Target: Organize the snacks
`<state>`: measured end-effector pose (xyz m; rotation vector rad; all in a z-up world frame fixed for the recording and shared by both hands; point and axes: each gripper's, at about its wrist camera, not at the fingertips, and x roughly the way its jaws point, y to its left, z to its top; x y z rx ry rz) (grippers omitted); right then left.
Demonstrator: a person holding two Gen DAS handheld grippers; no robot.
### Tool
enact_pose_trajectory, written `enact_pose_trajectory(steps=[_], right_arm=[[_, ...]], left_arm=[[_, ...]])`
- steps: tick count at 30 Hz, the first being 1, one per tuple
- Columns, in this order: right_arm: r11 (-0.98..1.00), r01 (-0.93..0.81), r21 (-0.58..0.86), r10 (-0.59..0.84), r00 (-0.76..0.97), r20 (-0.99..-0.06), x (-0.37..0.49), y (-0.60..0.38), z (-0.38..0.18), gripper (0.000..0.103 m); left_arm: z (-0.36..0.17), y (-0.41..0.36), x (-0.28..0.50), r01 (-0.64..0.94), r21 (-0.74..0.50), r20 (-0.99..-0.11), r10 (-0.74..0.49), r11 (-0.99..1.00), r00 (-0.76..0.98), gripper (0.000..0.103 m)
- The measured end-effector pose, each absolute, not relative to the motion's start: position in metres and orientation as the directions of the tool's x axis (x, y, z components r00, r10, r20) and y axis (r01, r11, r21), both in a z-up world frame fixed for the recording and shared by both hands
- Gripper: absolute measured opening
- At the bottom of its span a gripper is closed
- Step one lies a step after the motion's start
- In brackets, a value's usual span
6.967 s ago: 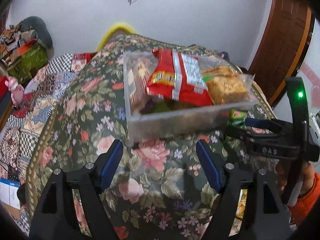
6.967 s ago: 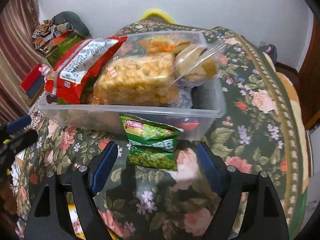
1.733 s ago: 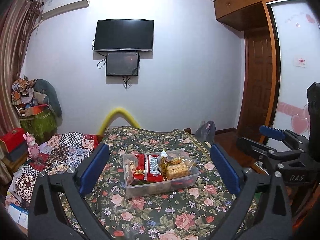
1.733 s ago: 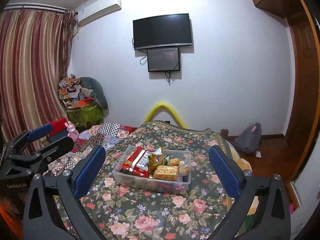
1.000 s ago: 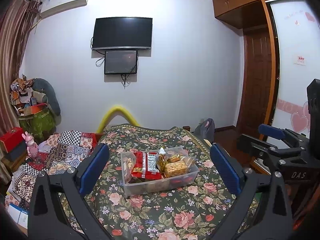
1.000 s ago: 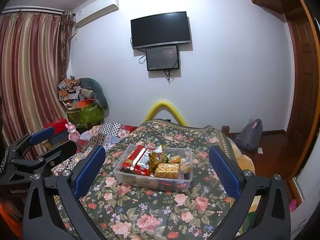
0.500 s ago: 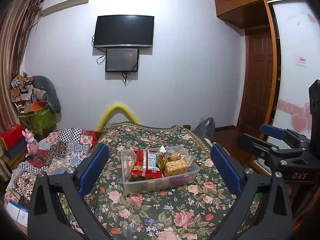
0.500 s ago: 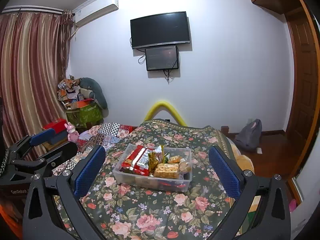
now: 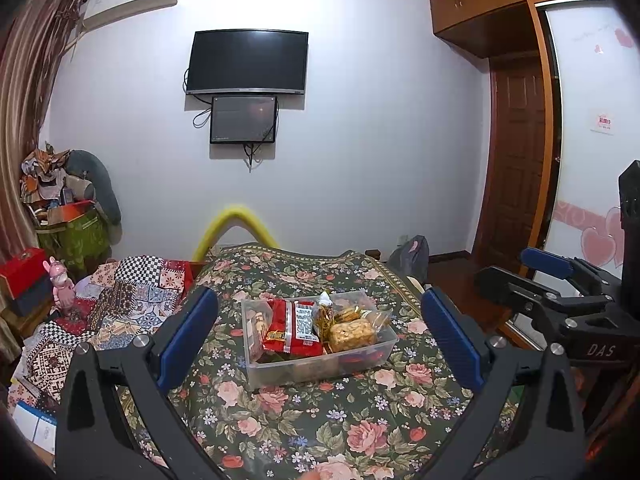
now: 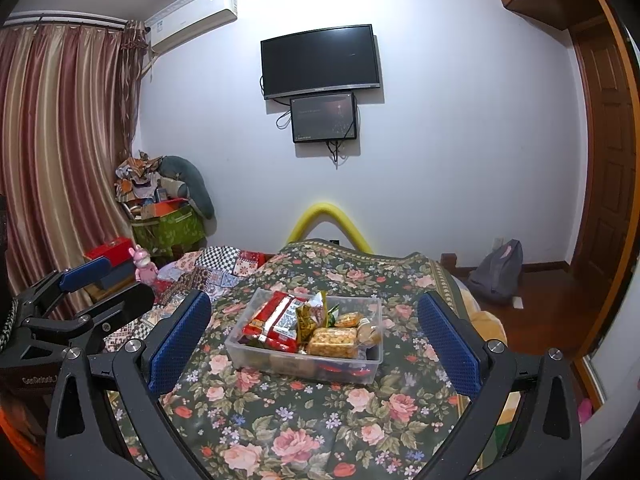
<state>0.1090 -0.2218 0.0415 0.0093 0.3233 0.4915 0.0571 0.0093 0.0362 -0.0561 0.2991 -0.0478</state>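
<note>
A clear plastic box point(image 9: 320, 368) point(image 10: 304, 368) stands on the floral cloth of the table point(image 9: 304, 420) point(image 10: 296, 420). It holds several snacks: a red packet point(image 9: 294, 326) point(image 10: 274, 320), a yellow rice-cake bar point(image 9: 352, 332) point(image 10: 332, 342) and a gold-and-green packet point(image 10: 310, 318). My left gripper point(image 9: 318, 340) is open and empty, held back from the box. My right gripper point(image 10: 314, 338) is open and empty too, also well back. Each gripper shows at the side of the other's view.
A patchwork cloth point(image 9: 128, 296) lies left of the table. A yellow foam arch point(image 10: 328, 220) stands behind it. A TV point(image 9: 248, 62) hangs on the far wall. A grey bag point(image 10: 498, 270) sits on the floor by the wooden door point(image 9: 516, 168).
Since 7 s ago both grippers pulled far back from the box and the green packet went from the cloth into the box. Over the last second almost nothing moves.
</note>
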Motion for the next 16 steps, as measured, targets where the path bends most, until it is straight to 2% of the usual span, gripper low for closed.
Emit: enact_pose_trajectory(steps=[16], right_arm=[[0.882, -0.462, 0.091, 0.465, 0.826, -0.318, 0.1101, -0.2224, 0.0402, 0.103]], left_arm=[[0.0311, 0.0088, 0.0589, 0.042, -0.061, -0.310, -0.059, 0.997, 0.949, 0.103]])
